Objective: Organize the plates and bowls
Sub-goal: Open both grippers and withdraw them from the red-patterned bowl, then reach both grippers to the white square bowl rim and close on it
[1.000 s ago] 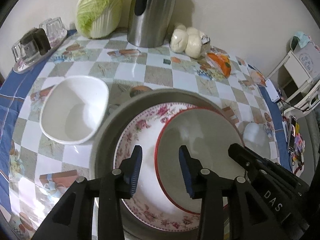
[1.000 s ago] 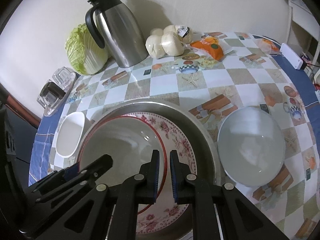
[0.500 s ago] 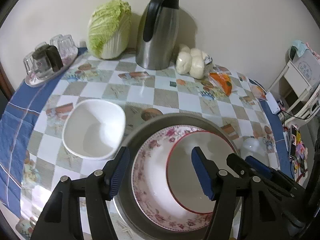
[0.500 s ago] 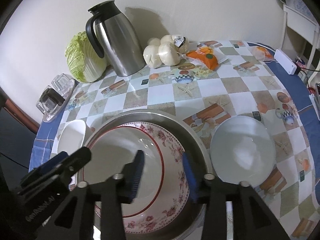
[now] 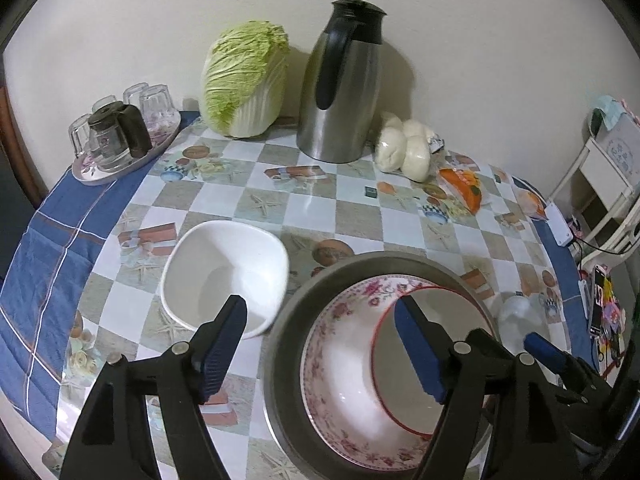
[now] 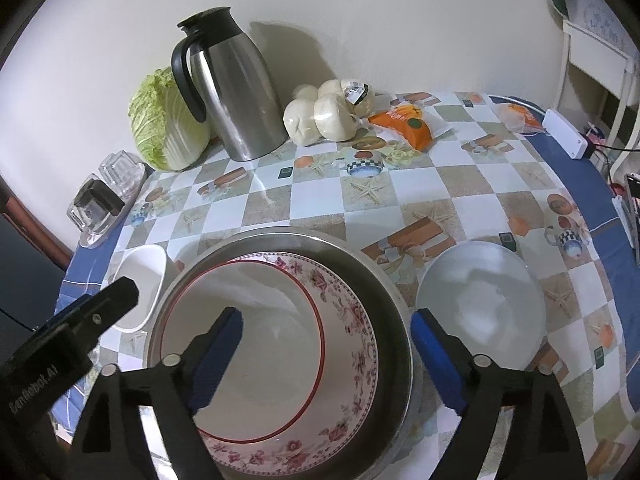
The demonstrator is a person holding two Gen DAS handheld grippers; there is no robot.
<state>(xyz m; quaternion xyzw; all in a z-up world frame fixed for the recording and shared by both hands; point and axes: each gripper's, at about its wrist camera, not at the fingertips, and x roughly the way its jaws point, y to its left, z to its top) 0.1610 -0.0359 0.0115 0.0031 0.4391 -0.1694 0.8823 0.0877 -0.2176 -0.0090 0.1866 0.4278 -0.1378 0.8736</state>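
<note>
A large metal basin [image 5: 304, 292] [image 6: 384, 280] holds a pink floral bowl [image 5: 336, 344] [image 6: 352, 320], and a red-rimmed white bowl [image 5: 400, 392] [image 6: 256, 320] nests inside that. A white square bowl [image 5: 224, 268] [image 6: 140, 276] sits to the basin's left. A pale round bowl [image 6: 480, 300] [image 5: 516, 312] sits to its right. My left gripper [image 5: 320, 348] is open and empty above the basin's left rim. My right gripper [image 6: 326, 354] is open and empty above the nested bowls.
Along the wall stand a napa cabbage [image 5: 244, 80], a steel thermos jug [image 5: 344, 88], bagged white buns [image 5: 404, 148] and an orange snack packet [image 5: 464, 184]. A tray of upturned glasses [image 5: 120, 136] is at the far left. A white chair [image 6: 592, 56] stands beyond the table's right edge.
Both grippers have opened wide and pulled back and up from the nested bowls. The red-rimmed bowl rests in the floral bowl, untouched by either gripper.
</note>
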